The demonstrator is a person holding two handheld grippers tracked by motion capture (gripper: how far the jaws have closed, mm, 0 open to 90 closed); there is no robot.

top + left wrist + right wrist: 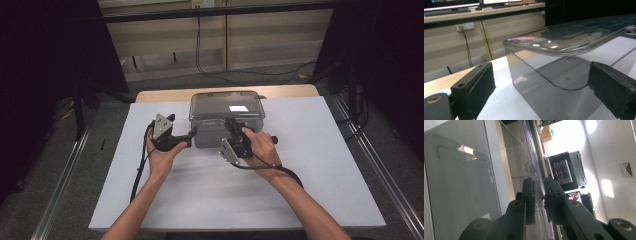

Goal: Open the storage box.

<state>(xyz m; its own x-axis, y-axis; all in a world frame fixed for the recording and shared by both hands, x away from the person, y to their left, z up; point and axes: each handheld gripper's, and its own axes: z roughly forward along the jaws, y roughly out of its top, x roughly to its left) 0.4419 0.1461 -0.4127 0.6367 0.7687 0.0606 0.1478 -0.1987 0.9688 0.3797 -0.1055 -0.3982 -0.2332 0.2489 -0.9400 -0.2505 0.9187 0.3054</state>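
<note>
High view: a clear smoky-grey rectangular plastic container [226, 120] with a clear flat lid [227, 106] is sitting at the far edge of the white-topped bench [310, 170], about midway along it, lid overhanging the walls all round. Left claw [191, 134] is lying level at the container's near-left corner, held in the person's left hand [162, 152], tips just beside the wall. Right claw [231, 123] is reaching in over the near edge of the lid, held in the right hand [262, 147], a black cable [290, 172] trailing back along the forearm.

Left gripper view: the left claw [541, 90] is standing wide open, the two padded jaws well apart with the container's rounded corner [544, 92] between them and not touching either pad; the lid rim [564, 51] is hanging above the jaws. Wooden bench edge showing at the left.

Right gripper view: camera is rolled sideways; the right claw [539, 195] is closed down on the thin lid edge [531, 165], both pads pressing on it, one jaw on each face. Container wall [461, 195] is taking up the left of that view, with a monitor [562, 171] showing far off.
</note>
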